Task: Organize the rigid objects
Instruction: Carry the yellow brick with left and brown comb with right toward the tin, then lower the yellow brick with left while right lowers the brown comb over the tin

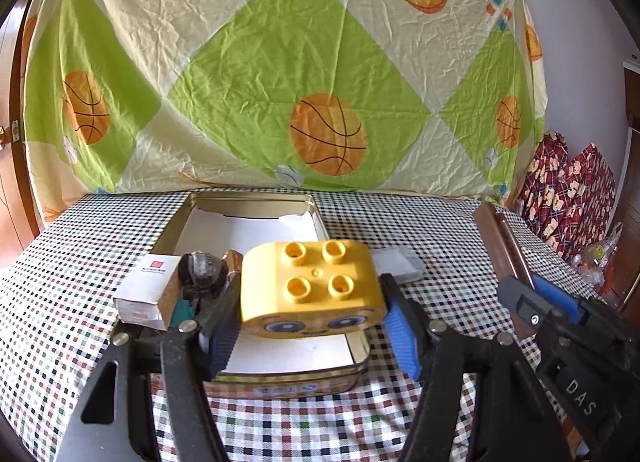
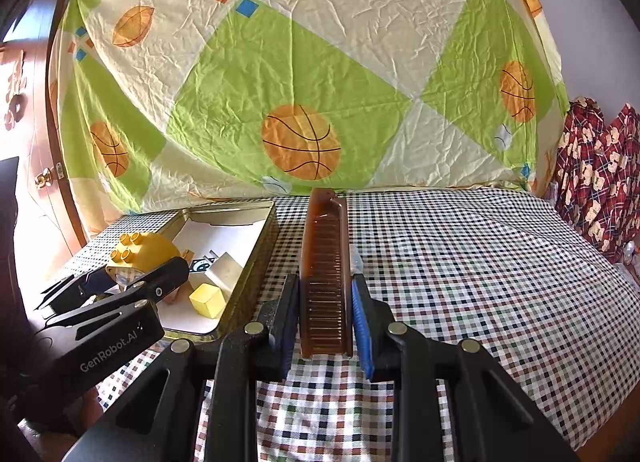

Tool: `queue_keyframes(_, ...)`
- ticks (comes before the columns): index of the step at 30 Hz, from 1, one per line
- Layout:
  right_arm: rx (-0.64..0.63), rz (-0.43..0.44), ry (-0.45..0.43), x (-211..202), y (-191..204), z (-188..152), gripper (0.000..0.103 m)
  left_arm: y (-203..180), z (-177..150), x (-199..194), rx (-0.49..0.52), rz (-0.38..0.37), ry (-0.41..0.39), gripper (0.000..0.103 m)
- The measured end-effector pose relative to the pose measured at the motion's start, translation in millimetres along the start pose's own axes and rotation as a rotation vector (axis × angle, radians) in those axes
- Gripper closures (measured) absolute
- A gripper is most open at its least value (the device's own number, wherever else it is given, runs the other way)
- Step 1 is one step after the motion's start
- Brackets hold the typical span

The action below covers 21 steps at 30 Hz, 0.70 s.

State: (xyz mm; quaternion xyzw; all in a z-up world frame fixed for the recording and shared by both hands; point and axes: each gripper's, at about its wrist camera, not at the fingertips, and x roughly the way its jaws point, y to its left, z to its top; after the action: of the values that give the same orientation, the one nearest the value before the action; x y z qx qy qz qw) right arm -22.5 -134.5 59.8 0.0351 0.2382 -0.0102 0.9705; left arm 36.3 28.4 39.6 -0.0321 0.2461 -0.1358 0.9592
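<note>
Plainly, the left gripper (image 1: 312, 318) pinching the yellow block (image 1: 314, 286) over the tin (image 1: 280, 380) could drop it onto the items crowded beside its left finger, while the right gripper (image 2: 326, 322), pressed on the brown comb (image 2: 326, 270), risks tilting it.

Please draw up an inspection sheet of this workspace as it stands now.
Surface: checked tablecloth covers the table.
Job's things: yellow toy brick held over the open tin box; brown comb held above the cloth; white carton, small yellow cube and dark rounded object in the box.
Clutter: grey flat item on the cloth behind the brick.
Grippers: left gripper grips the brick; right gripper grips the comb.
Cables: nothing seen.
Surroundings: basketball-print sheet behind; red patterned fabric at right.
</note>
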Motion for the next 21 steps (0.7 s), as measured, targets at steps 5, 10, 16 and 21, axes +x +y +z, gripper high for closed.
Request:
queue_keyframes(5,-0.019,0.022,-0.01,0,14,3,0.076,13,3,-1,-0.013,0.02,-0.009,0.038)
queue_keyframes(10,-0.037,0.051,-0.016,2,29,7,0.076,29,5,-2,-0.026,0.053,-0.017,0.039)
queue_keyframes(16,-0.054,0.079,-0.016,3,45,10,0.076,44,7,-4,-0.041,0.089,-0.022,0.039)
queue_keyframes(21,-0.065,0.098,-0.018,4,55,12,0.076,49,7,-5,-0.042,0.105,-0.026,0.039)
